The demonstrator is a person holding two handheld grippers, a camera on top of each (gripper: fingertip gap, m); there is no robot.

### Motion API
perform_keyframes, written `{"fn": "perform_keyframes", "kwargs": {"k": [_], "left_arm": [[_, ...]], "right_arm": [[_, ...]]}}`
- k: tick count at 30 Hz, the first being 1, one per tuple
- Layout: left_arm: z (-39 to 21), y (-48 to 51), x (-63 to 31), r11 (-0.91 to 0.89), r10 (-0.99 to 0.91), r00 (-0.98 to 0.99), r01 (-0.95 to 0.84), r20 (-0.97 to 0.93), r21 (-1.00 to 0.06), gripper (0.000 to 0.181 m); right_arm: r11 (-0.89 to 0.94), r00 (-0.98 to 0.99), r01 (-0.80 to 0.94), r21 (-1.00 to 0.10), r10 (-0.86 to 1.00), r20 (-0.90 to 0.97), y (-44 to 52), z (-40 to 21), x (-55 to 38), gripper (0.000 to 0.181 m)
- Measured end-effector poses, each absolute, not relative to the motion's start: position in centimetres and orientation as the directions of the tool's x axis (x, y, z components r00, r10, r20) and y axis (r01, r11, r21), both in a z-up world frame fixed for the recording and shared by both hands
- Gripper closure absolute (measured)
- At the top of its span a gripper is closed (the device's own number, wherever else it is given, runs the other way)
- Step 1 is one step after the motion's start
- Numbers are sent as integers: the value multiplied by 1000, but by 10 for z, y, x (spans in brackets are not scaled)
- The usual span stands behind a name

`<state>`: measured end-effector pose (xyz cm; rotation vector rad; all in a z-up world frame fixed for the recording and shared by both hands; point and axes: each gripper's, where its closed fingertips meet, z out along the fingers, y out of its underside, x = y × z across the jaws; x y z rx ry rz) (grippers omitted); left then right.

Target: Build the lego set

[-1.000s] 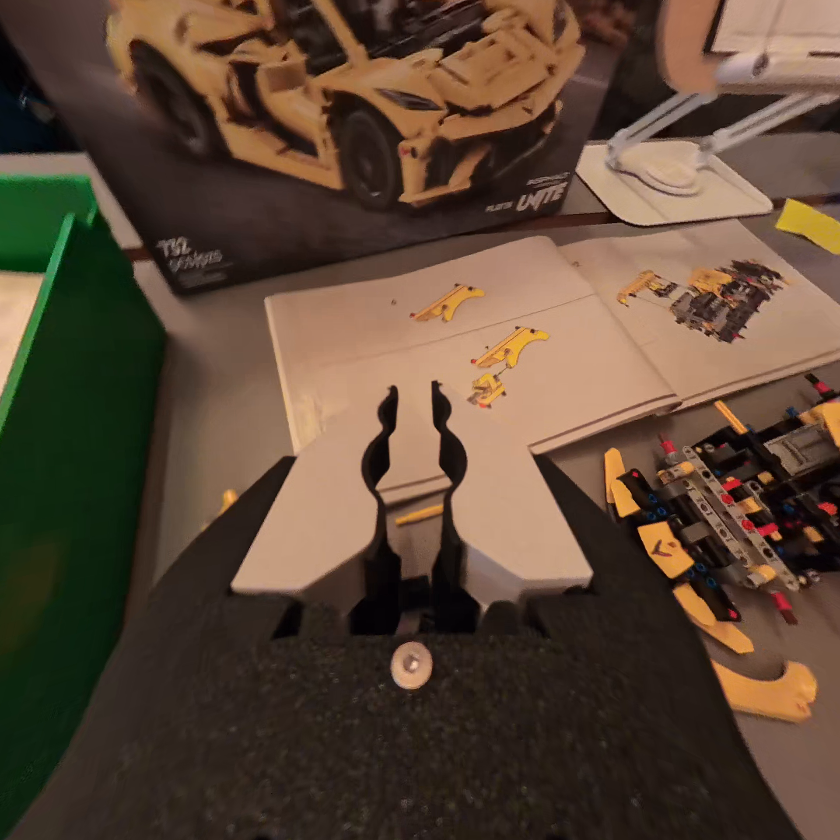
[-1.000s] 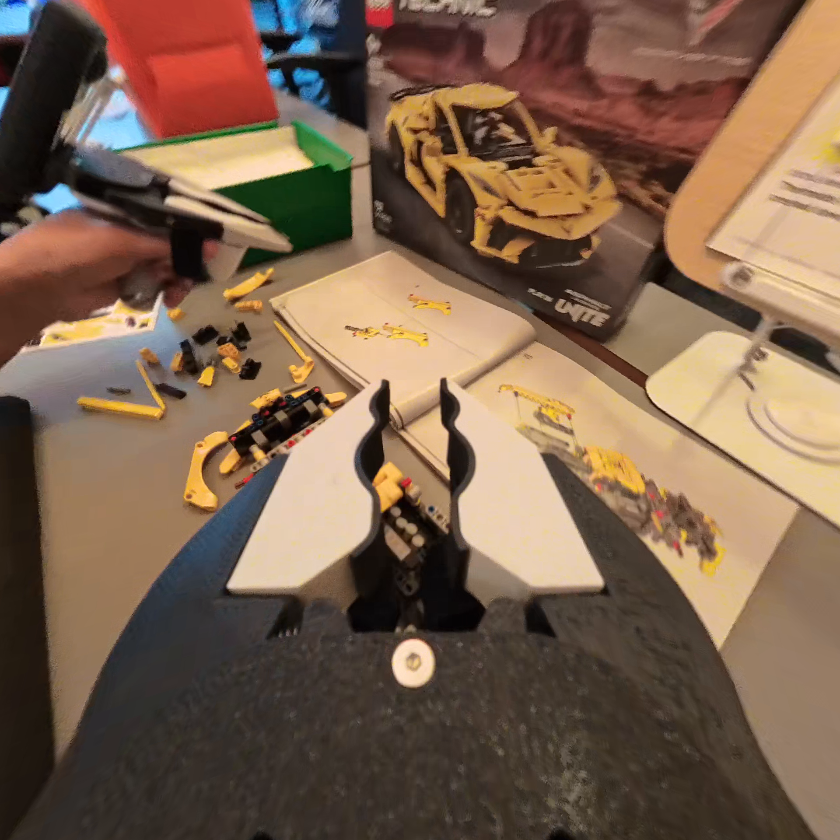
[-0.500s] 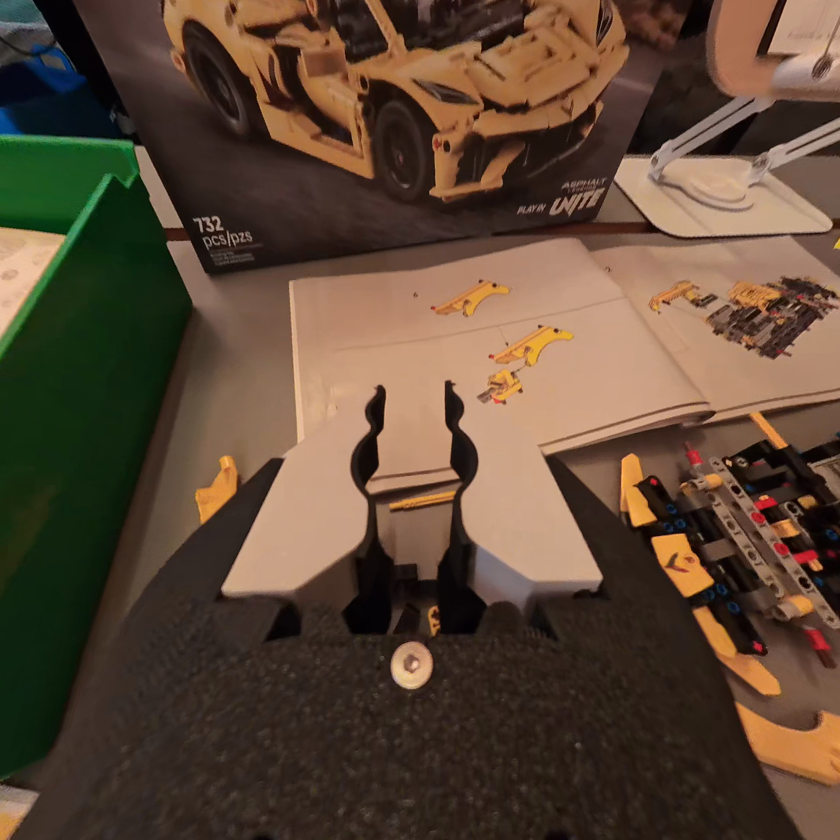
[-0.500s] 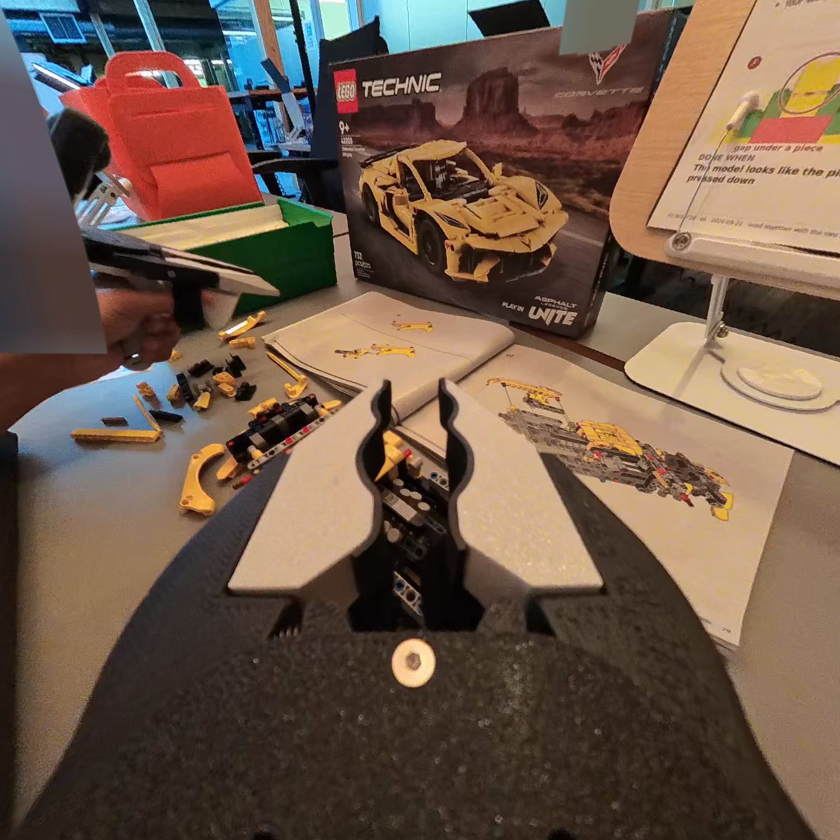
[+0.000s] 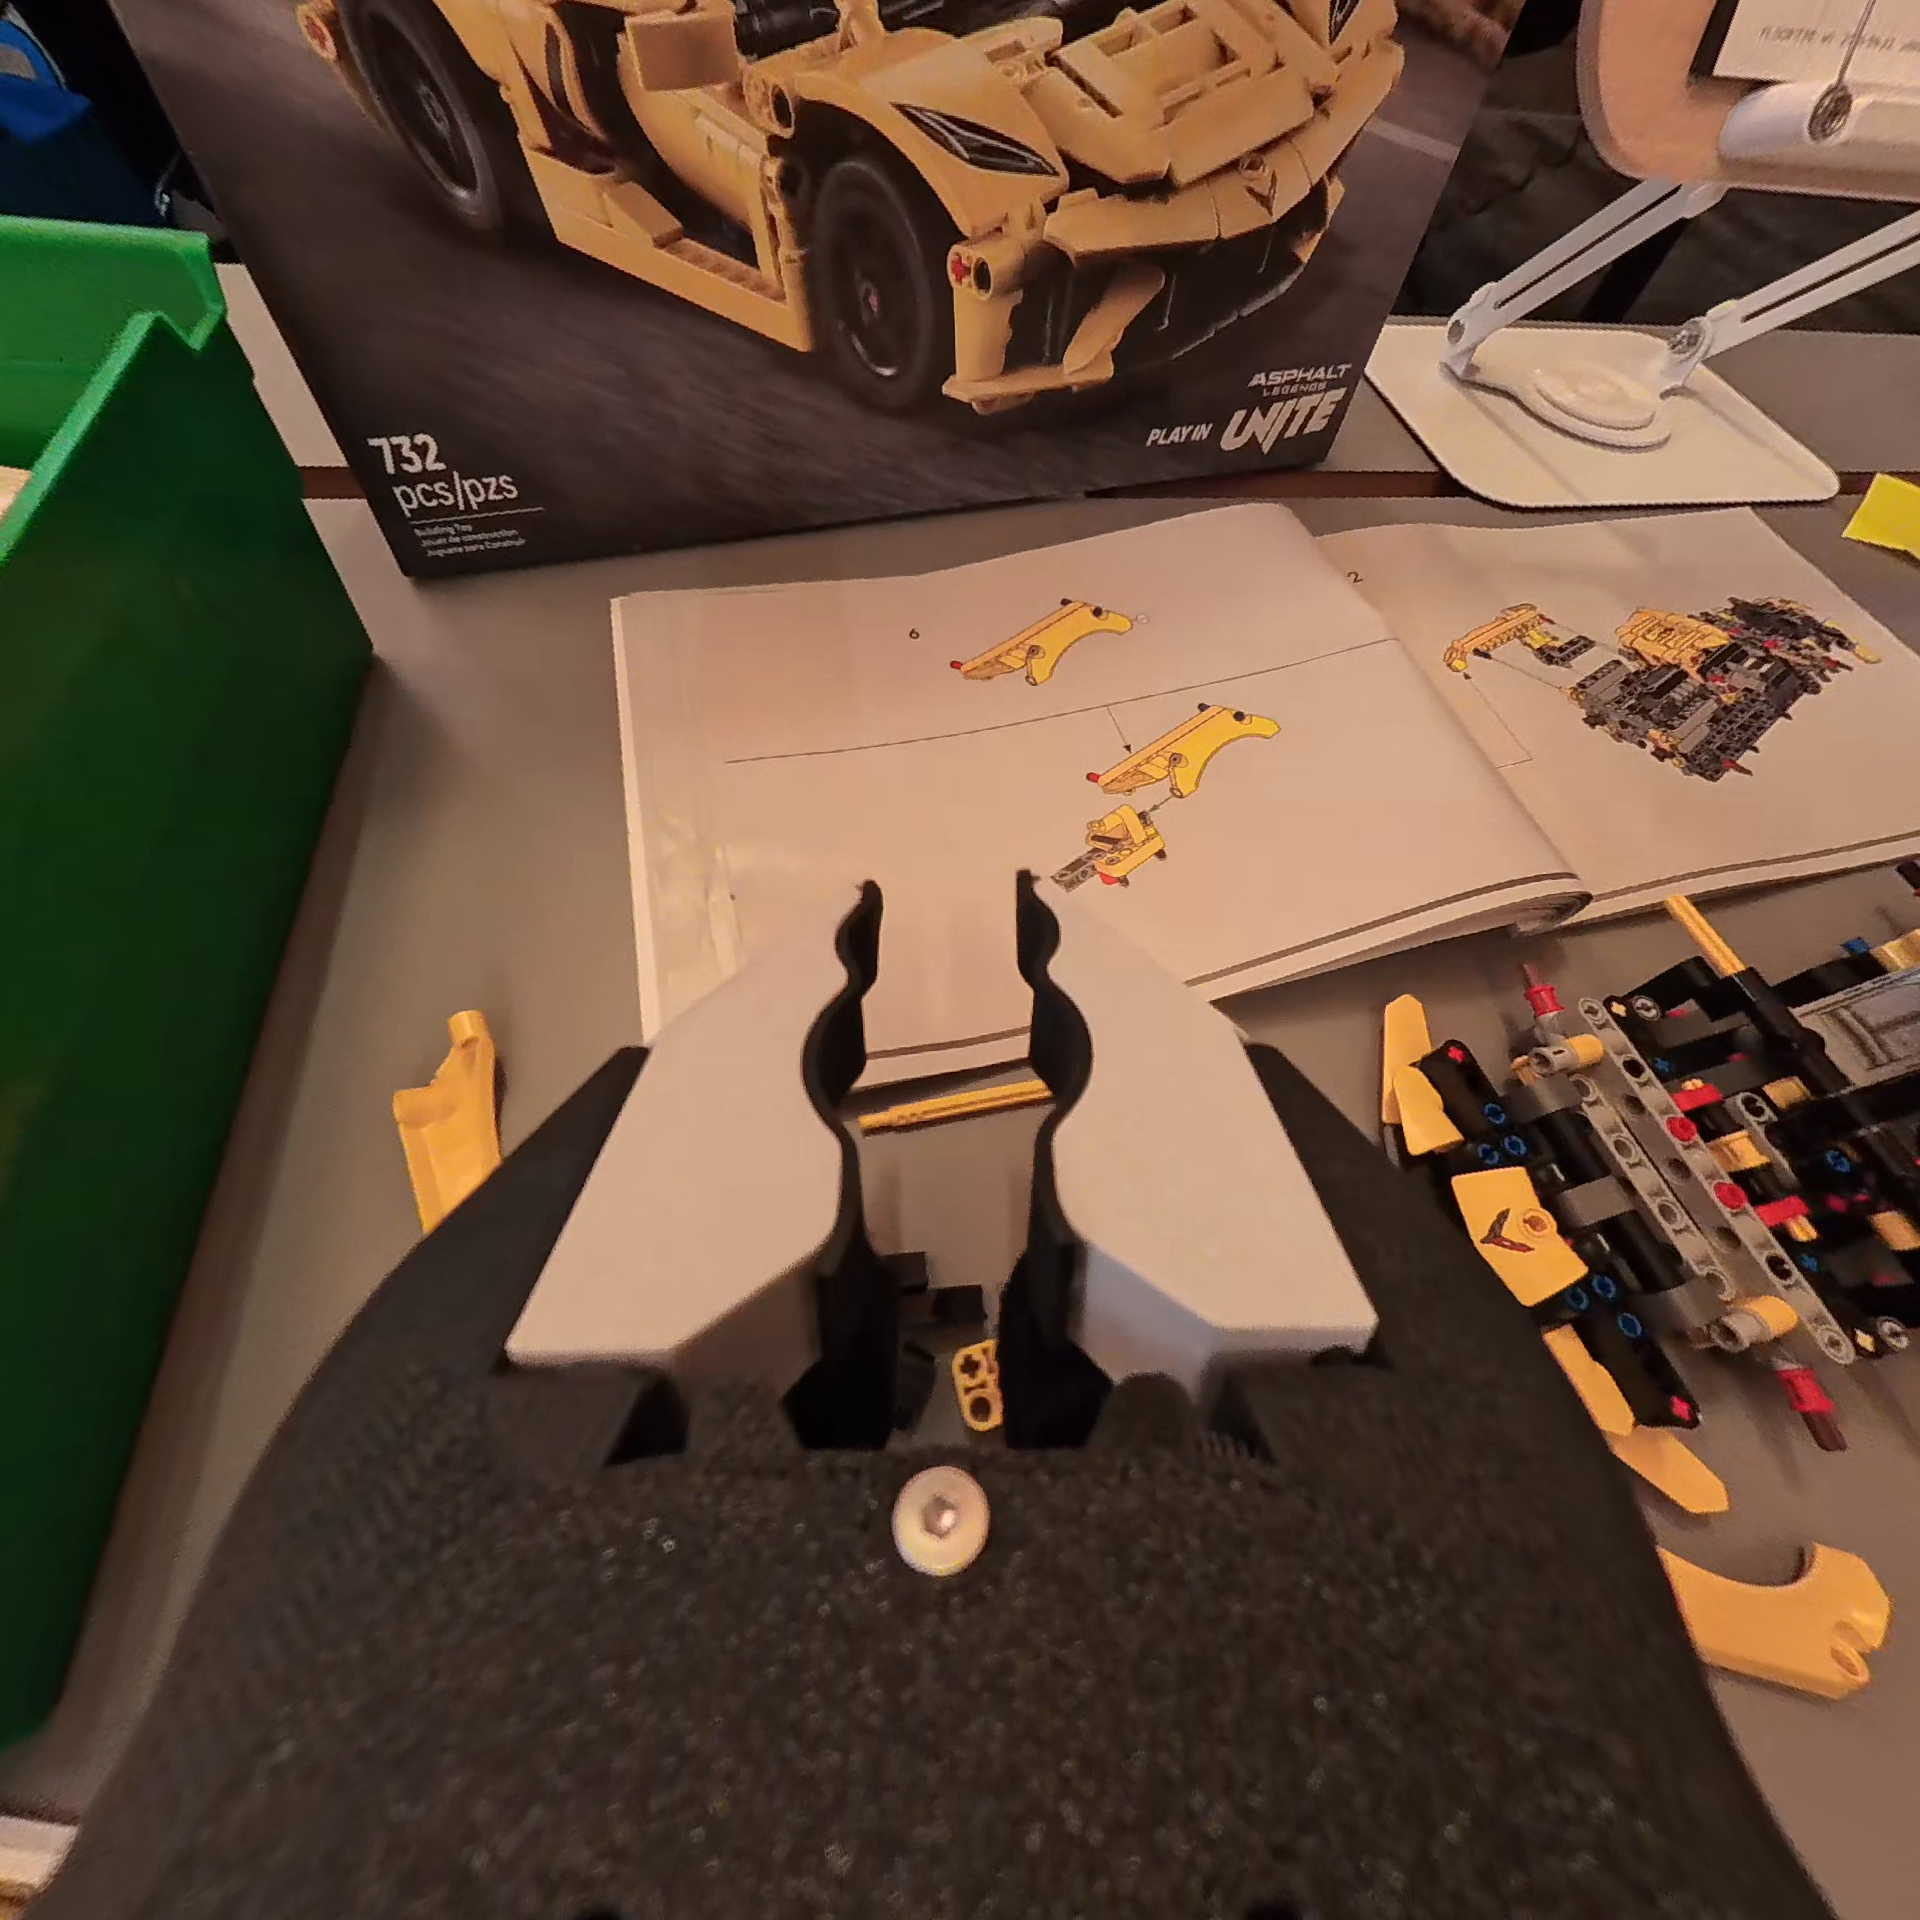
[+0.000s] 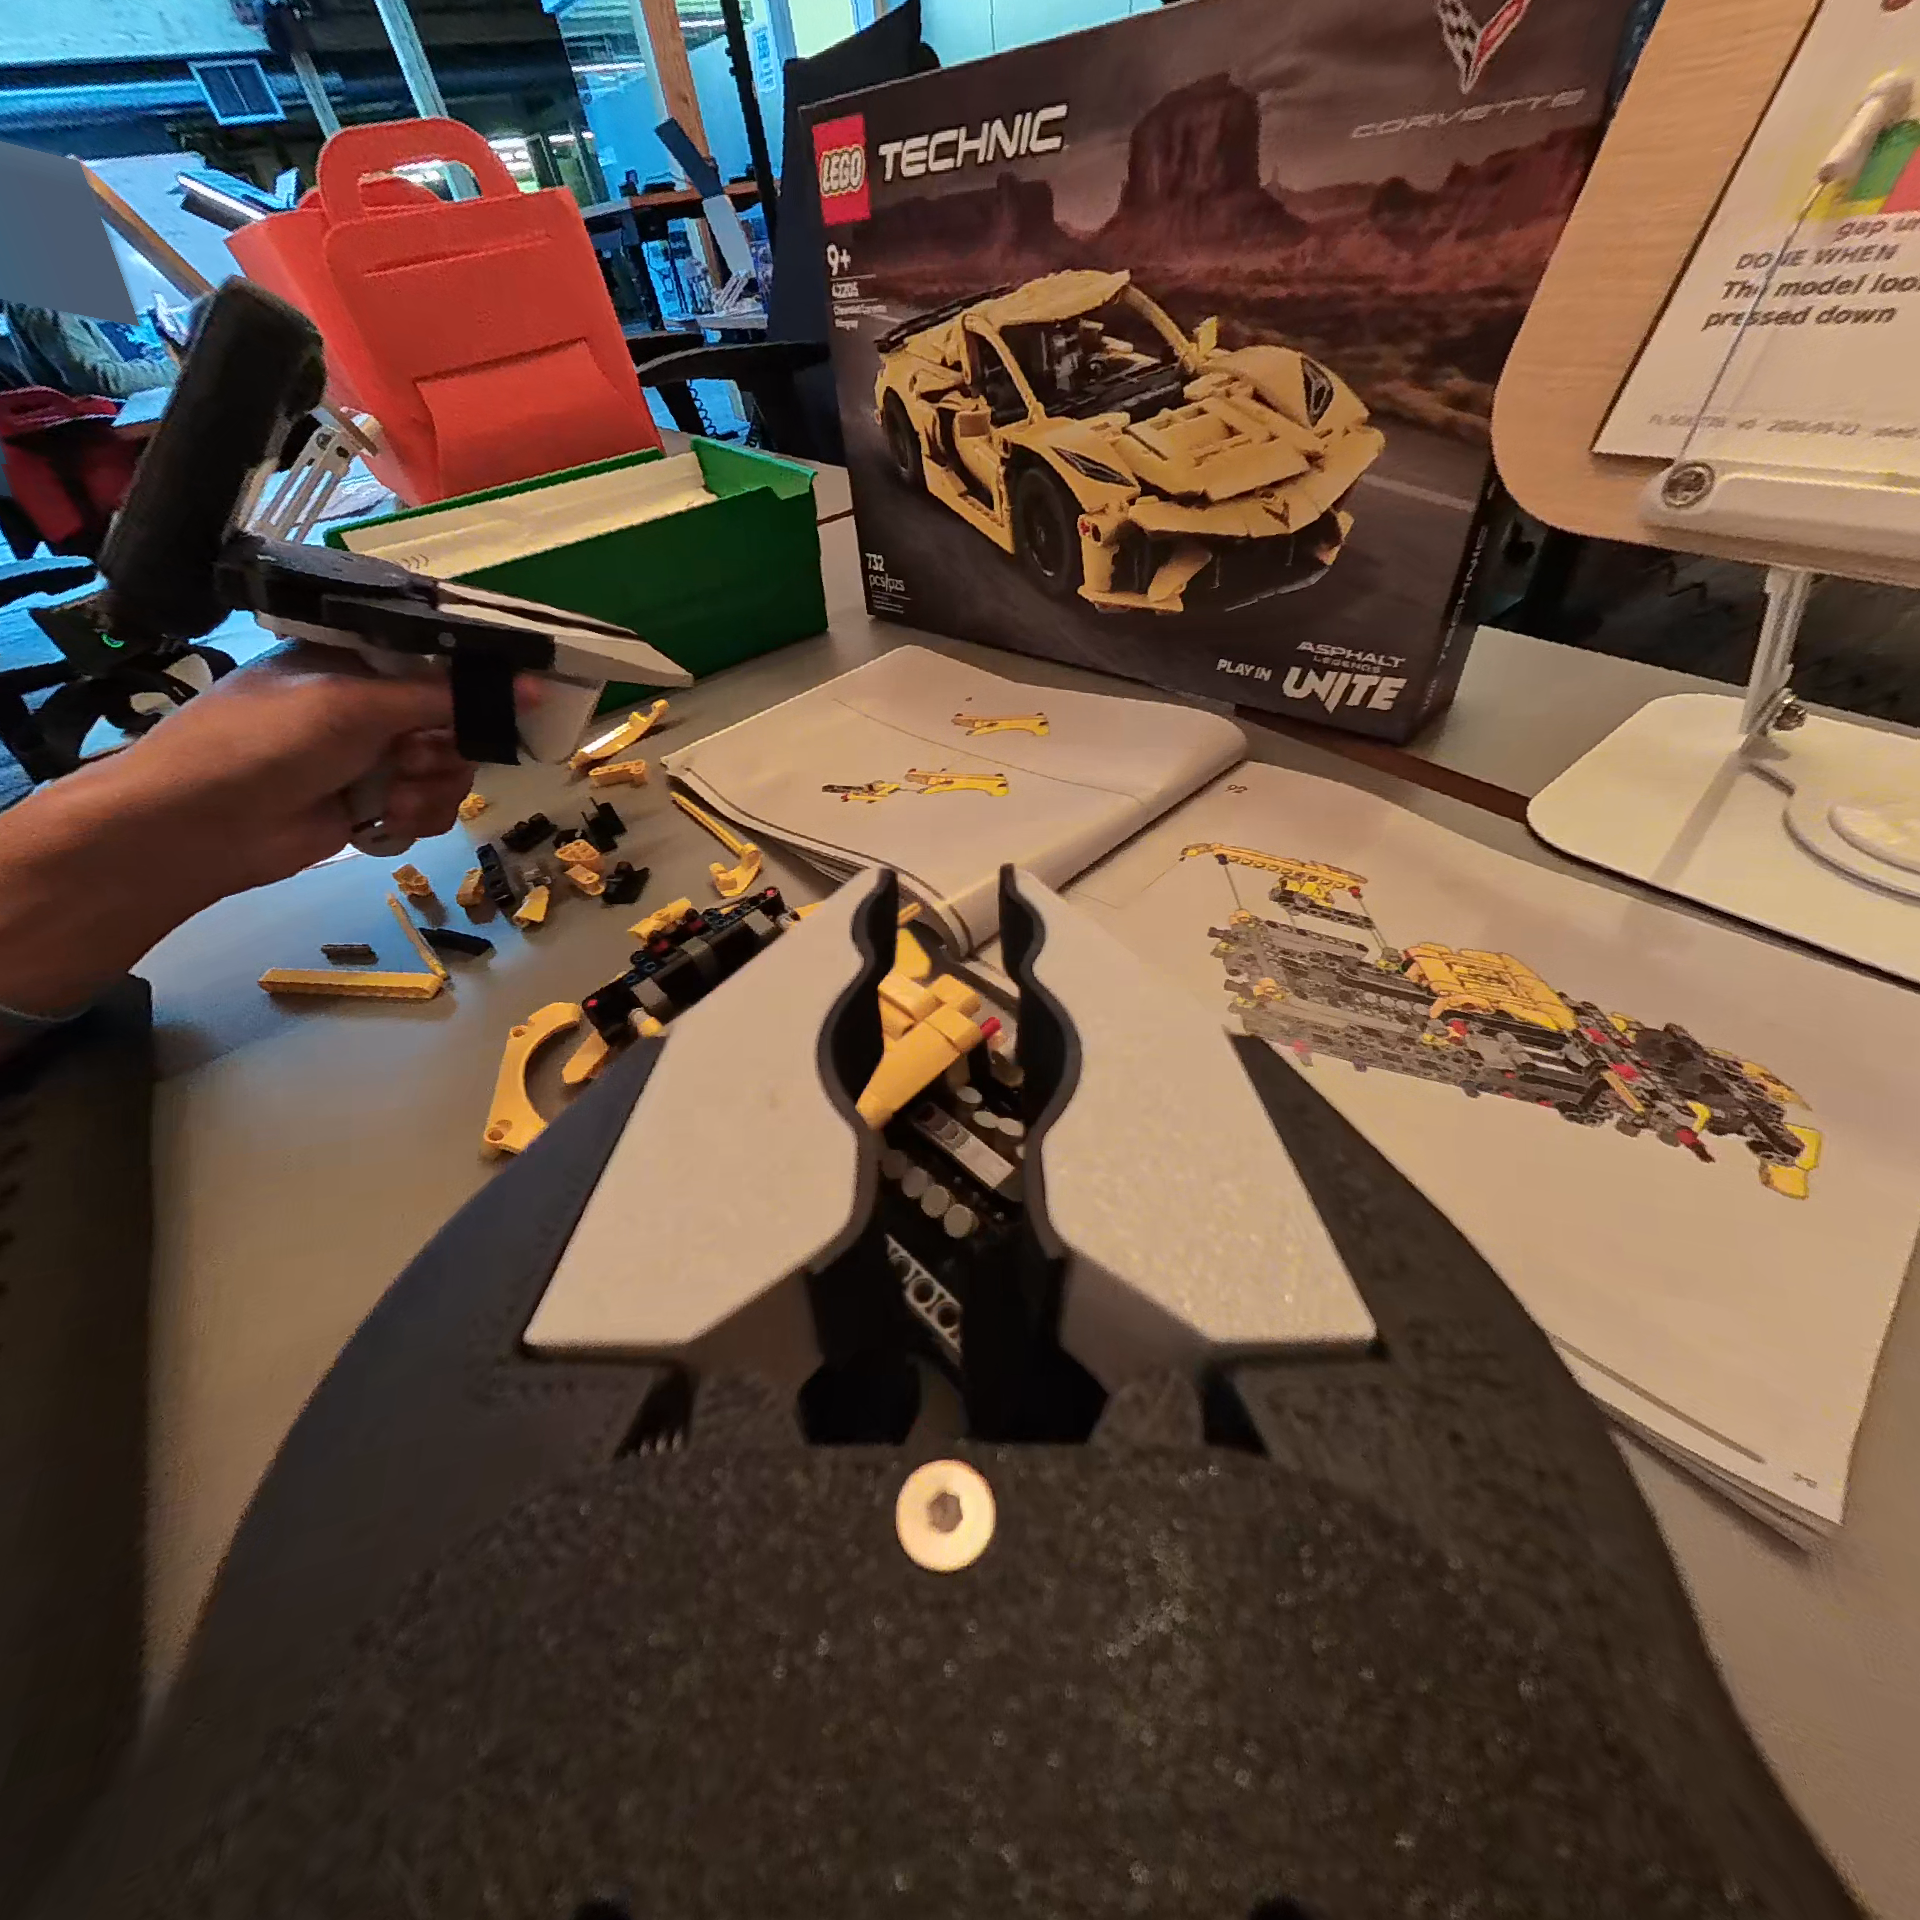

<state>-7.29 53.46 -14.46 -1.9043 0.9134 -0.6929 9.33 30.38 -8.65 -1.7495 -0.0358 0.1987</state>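
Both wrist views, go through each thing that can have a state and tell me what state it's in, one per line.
left gripper: open, empty, above the table.
right gripper: open, over the car chassis, not clamping it as far as shows.
instruction booklet: open, flat on the table.
set box: standing upright behind the booklet.
green bin: open-topped, white sheets inside.
car chassis: partly built, lying on the table.
loose pieces: scattered, unattached.
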Motion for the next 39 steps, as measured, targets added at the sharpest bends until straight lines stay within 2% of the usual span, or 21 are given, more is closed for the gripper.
{"fn": "perform_keyframes", "kwargs": {"k": [7,9,11,12,15,18,20,29,33,36,39], "left_arm": [[-146,533,-72,-338,-819,564,-324,107,-883,155],[-145,532,-71,-337,-823,556,-319,113,-886,155],[-142,531,-70,-331,-827,550,-308,117,-892,156],[-141,530,-69,-330,-828,548,-307,118,-893,156],[-138,528,-68,-328,-833,540,-299,124,-896,155],[-138,529,-69,-330,-833,539,-297,129,-896,155],[-138,528,-69,-336,-833,535,-291,139,-895,156],[-139,527,-68,-329,-837,532,-302,129,-895,155],[-138,527,-68,-341,-836,528,-291,147,-894,156],[-135,525,-66,-341,-843,513,-278,161,-898,155],[-127,517,-60,-341,-866,457,-243,203,-908,155]], "right_arm": [[-220,982,-68,-973,155,-104,304,-92,88,165],[-230,921,-35,-973,370,-121,294,-83,54,169],[-253,738,-20,-967,648,-185,267,-75,8,160],[-312,650,-7,-950,721,-242,255,-82,-7,156],[-494,602,201,-846,744,-291,238,-134,-24,141],[-537,640,456,-710,752,-157,233,-179,-24,147],[-548,646,540,-639,756,-103,232,-194,-23,155],[-595,673,565,-572,733,-97,231,-213,-11,158],[-578,674,584,-570,737,-56,232,-214,-8,171],[-579,681,587,-566,731,-41,234,-214,-8,174],[-581,691,488,-651,713,-118,242,-199,-18,174]]}}
